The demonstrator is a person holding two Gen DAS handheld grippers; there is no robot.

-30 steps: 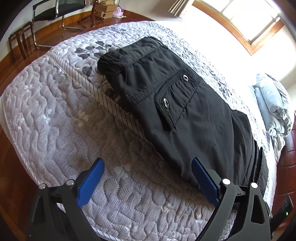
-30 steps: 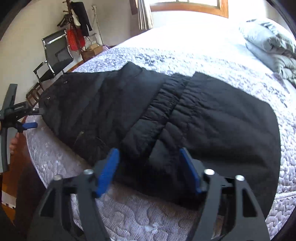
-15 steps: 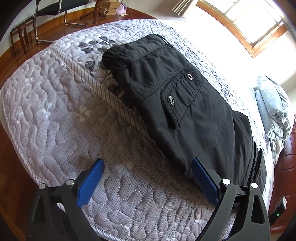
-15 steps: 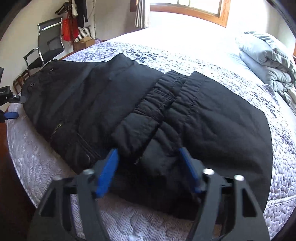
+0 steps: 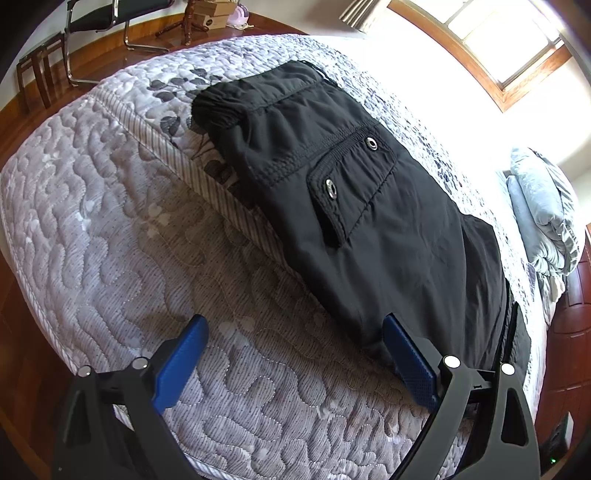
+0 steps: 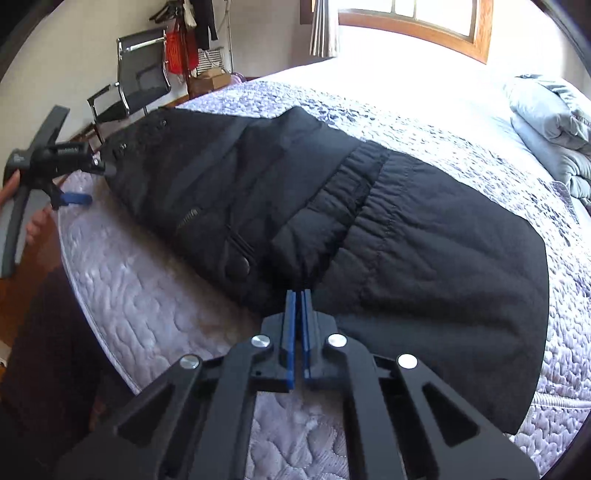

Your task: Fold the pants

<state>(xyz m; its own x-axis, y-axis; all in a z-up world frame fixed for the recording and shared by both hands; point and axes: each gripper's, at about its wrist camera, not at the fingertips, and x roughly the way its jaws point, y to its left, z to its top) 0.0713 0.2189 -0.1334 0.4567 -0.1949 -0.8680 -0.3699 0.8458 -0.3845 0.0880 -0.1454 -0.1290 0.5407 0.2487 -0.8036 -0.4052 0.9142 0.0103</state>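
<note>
One pair of pants, one bed, two tools.

A single pair of black pants (image 5: 369, 221) lies across the one bed (image 5: 110, 221), with two metal snaps (image 5: 330, 188) showing on its pocket flap at the centre of the left wrist view. Two tools are in the room: the left tool (image 5: 291, 354) at the bottom of its own frame, each carrying two blue fingers (image 5: 181, 363), and the right tool (image 6: 299, 295) at the lower centre of its frame. One stack of folded grey bedding (image 6: 550, 122) sits at the upper right, one black chair (image 6: 142, 77) at the upper left, one window (image 6: 413, 26) along the top.
</note>
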